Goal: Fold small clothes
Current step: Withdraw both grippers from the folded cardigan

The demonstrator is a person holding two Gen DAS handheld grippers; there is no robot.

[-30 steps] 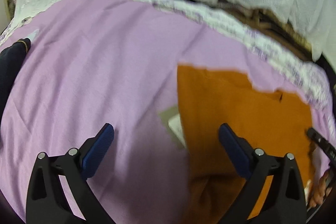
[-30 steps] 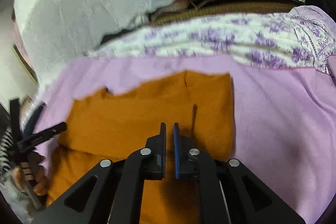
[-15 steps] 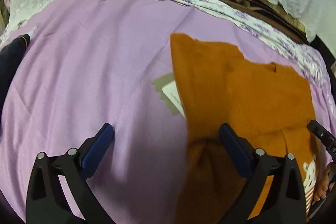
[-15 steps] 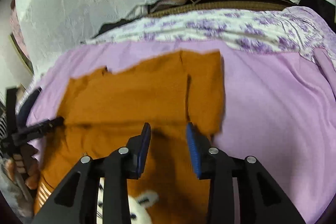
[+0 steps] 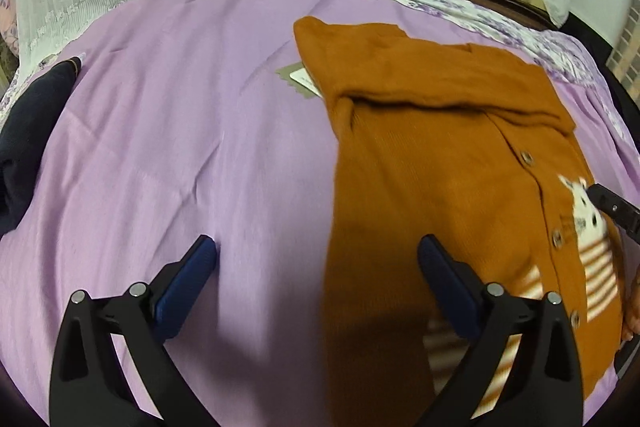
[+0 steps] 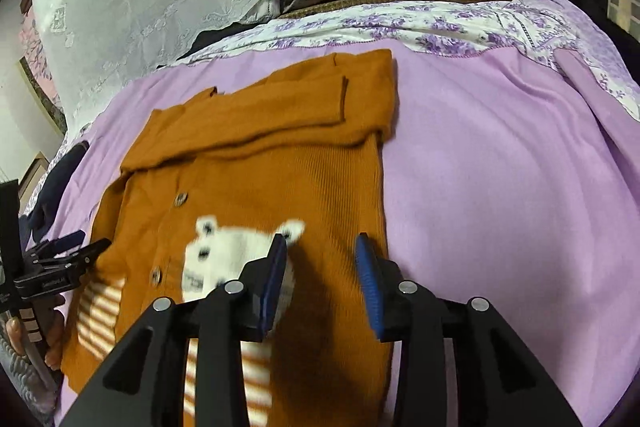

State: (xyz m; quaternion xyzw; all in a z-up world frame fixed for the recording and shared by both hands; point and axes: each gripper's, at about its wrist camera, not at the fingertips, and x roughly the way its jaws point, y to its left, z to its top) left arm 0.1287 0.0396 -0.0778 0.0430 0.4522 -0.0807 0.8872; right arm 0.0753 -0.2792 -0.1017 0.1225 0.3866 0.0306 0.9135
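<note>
Below both grippers' spread fingers [image 6: 366, 267] lies the orange cardigan [image 6: 248, 163]

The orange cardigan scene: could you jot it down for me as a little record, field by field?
garment: orange cardigan, lying button side up
decoration: white bear patch, striped below
fold state: sleeves folded across the upper part
tag: paper tag peeking out beside it
surface: lilac sheet
other item: dark garment at the sheet's edge
left gripper: jaws wide open, empty
right gripper: jaws open over the cardigan

Ribbed knit cardigan [image 6: 328, 179], matt
</note>
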